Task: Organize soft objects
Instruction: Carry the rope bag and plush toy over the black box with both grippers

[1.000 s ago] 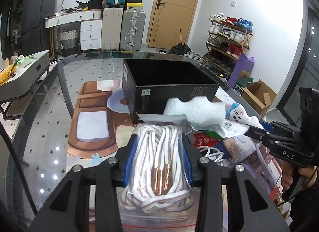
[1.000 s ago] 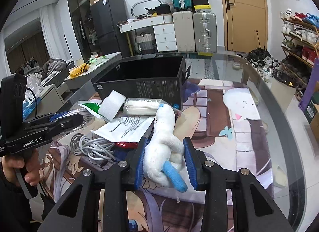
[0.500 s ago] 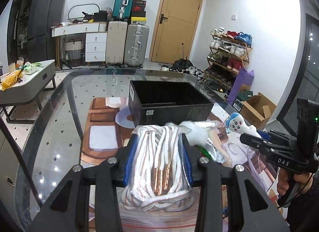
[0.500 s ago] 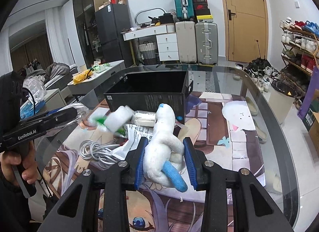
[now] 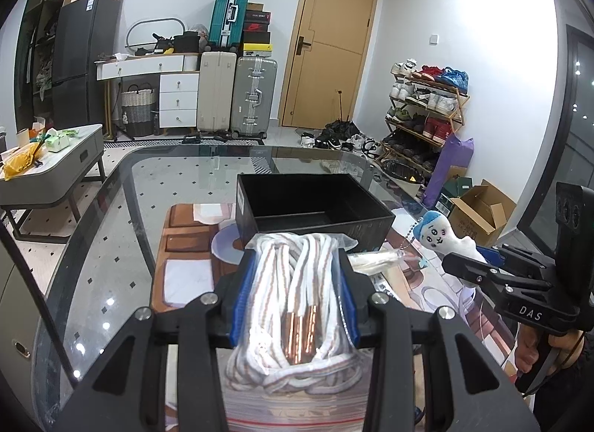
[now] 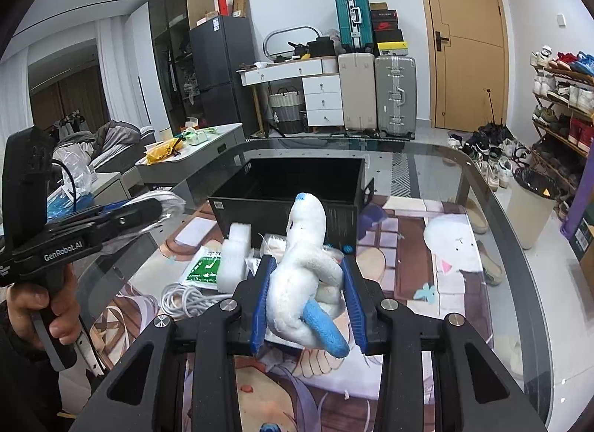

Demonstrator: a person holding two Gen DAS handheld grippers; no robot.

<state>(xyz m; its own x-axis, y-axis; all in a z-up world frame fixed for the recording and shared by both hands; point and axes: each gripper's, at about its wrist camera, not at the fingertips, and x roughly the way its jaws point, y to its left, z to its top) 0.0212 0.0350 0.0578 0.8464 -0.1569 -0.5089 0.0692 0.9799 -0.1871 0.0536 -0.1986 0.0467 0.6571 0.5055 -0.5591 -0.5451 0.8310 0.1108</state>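
Observation:
My left gripper (image 5: pixel 293 294) is shut on a clear bag of white rope (image 5: pixel 297 313), held above the table in front of the open black box (image 5: pixel 312 209). My right gripper (image 6: pixel 306 294) is shut on a white plush toy with blue parts (image 6: pixel 304 272), also lifted, in front of the same box (image 6: pixel 289 198). The plush (image 5: pixel 445 237) and the right gripper (image 5: pixel 479 265) show at the right of the left wrist view. The left gripper (image 6: pixel 148 209) with its bag shows at the left of the right wrist view.
On the printed mat (image 6: pixel 427 283) on the glass table (image 6: pixel 501 246) lie a white foam piece (image 6: pixel 234 257), a green-and-white packet (image 6: pixel 202 266), a coiled grey cable (image 6: pixel 185 296) and a bagged white item (image 5: pixel 375 259). A low side table (image 5: pixel 55 168) stands to the left.
Both grippers have risen with their loads and the box now sits lower and farther in view. The foam piece came off the left gripper's load and lies on the mat.

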